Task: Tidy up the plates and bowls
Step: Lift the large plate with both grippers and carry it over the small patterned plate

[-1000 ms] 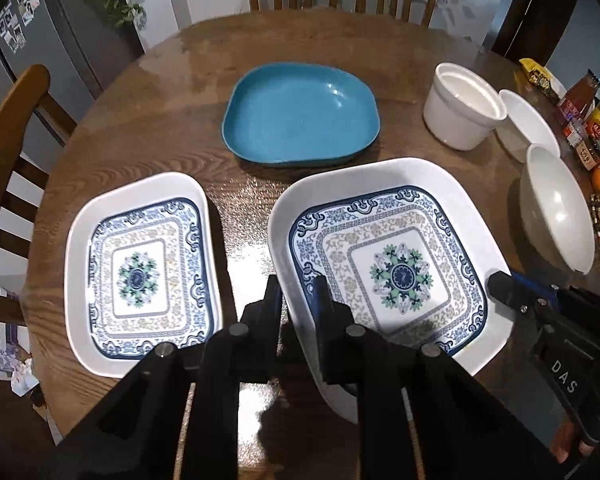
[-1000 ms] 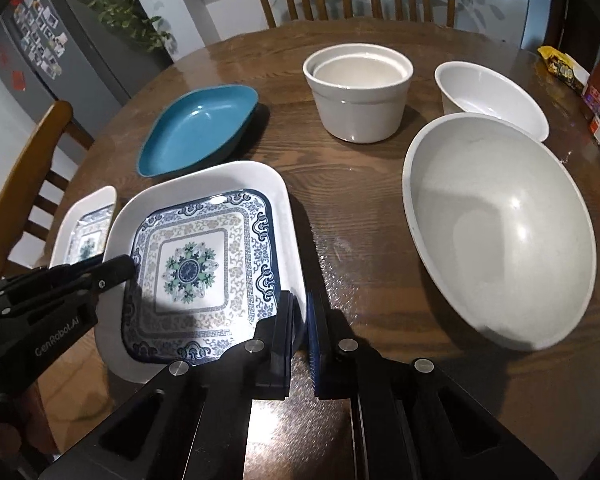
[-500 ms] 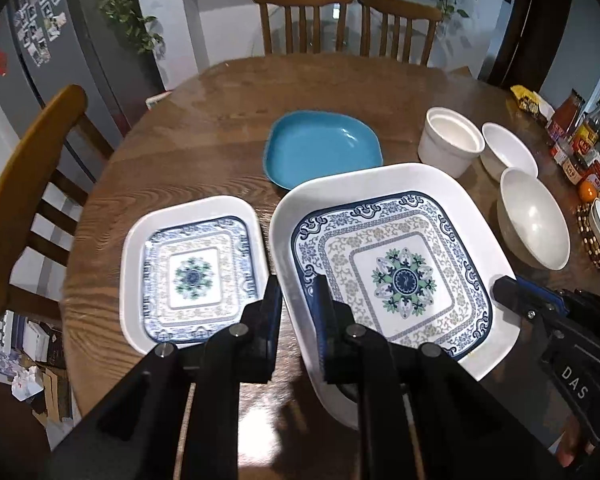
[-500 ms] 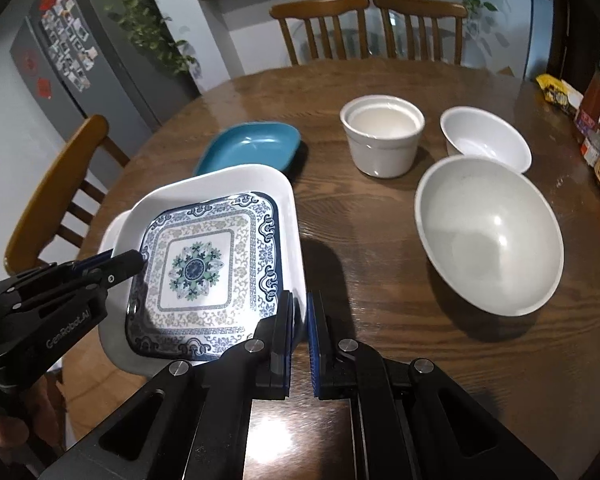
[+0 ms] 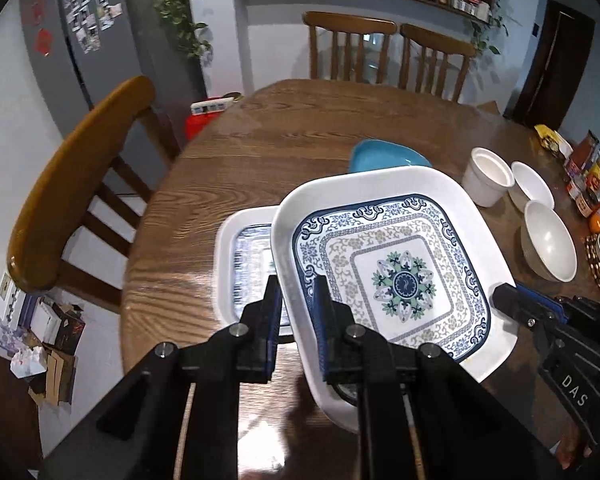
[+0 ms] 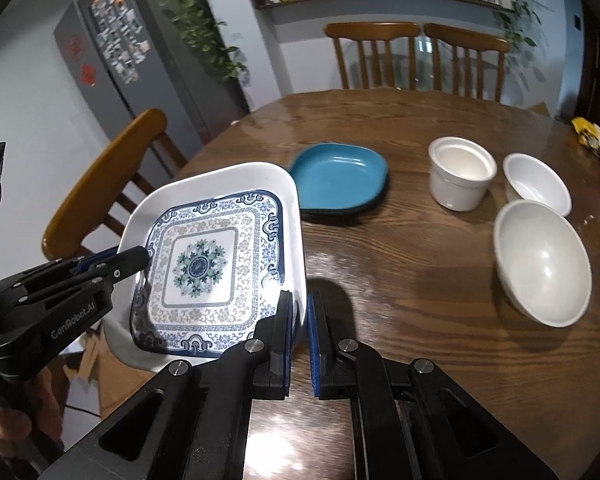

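Note:
A large square white plate with a blue floral pattern (image 5: 396, 280) hangs tilted above the round wooden table (image 5: 228, 184). My left gripper (image 5: 298, 292) is shut on its left rim. My right gripper (image 6: 300, 300) is shut on its right rim, and its tip also shows in the left wrist view (image 5: 504, 294). The left gripper (image 6: 140, 256) shows across the large plate (image 6: 208, 264) in the right wrist view. A smaller patterned plate (image 5: 244, 264) lies on the table, partly hidden under the raised plate. A blue plate (image 6: 340, 176) sits behind.
A white pot (image 6: 460, 172), a small white bowl (image 6: 536, 184) and a bigger white bowl (image 6: 544, 264) stand on the table's right side. Bottles and jars (image 5: 592, 184) line the right edge. A wooden chair (image 5: 80, 184) stands at the left, with two more chairs (image 5: 388, 56) at the far side.
Both grippers have risen with the large plate and carried it left. It now overlaps the smaller patterned plate, which lay fully in view beside it before.

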A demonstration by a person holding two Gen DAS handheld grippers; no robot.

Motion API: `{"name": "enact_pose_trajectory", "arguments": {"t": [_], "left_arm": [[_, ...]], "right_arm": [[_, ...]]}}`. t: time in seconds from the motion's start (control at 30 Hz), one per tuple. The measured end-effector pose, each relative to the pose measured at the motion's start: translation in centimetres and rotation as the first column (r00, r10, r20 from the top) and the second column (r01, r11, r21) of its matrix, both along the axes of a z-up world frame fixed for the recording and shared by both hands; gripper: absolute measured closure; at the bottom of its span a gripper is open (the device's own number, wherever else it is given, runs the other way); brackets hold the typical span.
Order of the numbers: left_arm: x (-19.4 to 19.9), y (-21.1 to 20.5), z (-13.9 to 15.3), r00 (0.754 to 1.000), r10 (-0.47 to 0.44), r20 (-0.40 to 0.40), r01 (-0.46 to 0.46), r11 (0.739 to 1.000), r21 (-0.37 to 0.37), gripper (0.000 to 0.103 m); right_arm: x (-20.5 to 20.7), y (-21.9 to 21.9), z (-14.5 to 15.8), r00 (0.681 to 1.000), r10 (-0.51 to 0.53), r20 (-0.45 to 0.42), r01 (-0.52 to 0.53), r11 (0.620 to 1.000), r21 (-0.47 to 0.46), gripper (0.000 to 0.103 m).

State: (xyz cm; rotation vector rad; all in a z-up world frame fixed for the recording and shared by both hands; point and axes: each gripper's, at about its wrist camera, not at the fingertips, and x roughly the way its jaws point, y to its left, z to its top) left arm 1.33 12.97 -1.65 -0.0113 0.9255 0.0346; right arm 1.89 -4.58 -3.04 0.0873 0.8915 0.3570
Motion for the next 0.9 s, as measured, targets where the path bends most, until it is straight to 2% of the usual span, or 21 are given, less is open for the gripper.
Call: {"name": "enact_pose_trajectory", "arguments": {"t": [0.3, 0.47, 0.63, 0.9], "left_arm": [[0.9, 4.2, 0.5, 1.0, 0.026, 0.004, -0.026, 1.0, -0.006, 0.09], [2.4, 5.6, 0.0, 1.0, 0.008, -0.015, -0.008, 1.0, 0.0, 0.09], [4.4, 6.7, -1.5, 0.998, -0.011, -0.057, 0.012, 1.0, 0.02, 0.09], [7.1, 7.7, -5.0, 0.989, -0.052, -0.141, 0.054, 0.998, 0.01, 0.09]], "right_arm": [[0.4, 4.1, 0.5, 0.999, 0.033, 0.025, -0.033, 0.999, 0.011, 0.095], [1.5, 5.6, 0.1, 1.0, 0.022, 0.014, -0.022, 1.0, 0.02, 0.095], [2.7, 6.7, -1.2, 1.0, 0.002, -0.022, -0.001, 1.0, 0.025, 0.095], [4.5, 7.8, -4.1, 0.994, -0.046, -0.099, 0.048, 0.999, 0.013, 0.095]]}}
